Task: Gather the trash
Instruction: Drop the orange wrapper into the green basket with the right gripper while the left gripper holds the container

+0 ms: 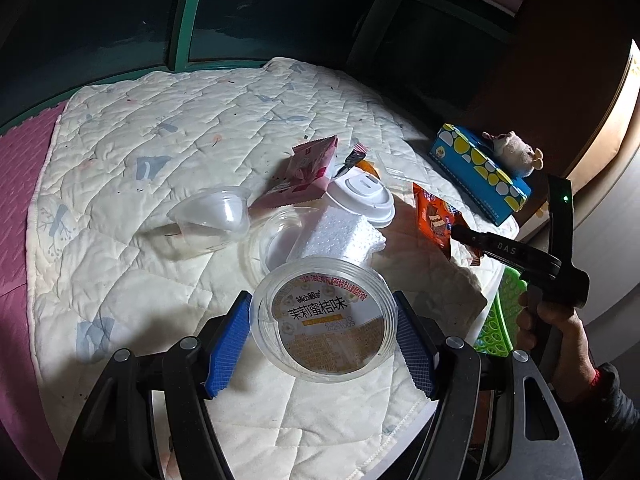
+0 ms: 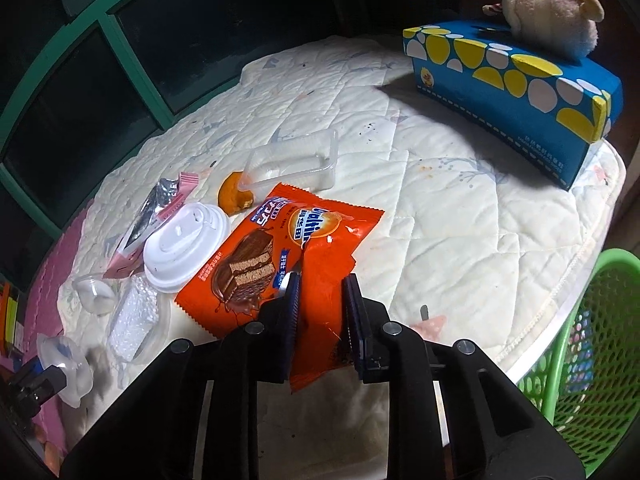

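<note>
The right gripper has its jaws pinched on the near edge of the orange snack wrapper, which lies on the quilted bed beside the green basket. It looks feather-light, crinkly and slippery. The left gripper holds a clear plastic cup by its sides, a thin-walled thing easily crushed.
</note>
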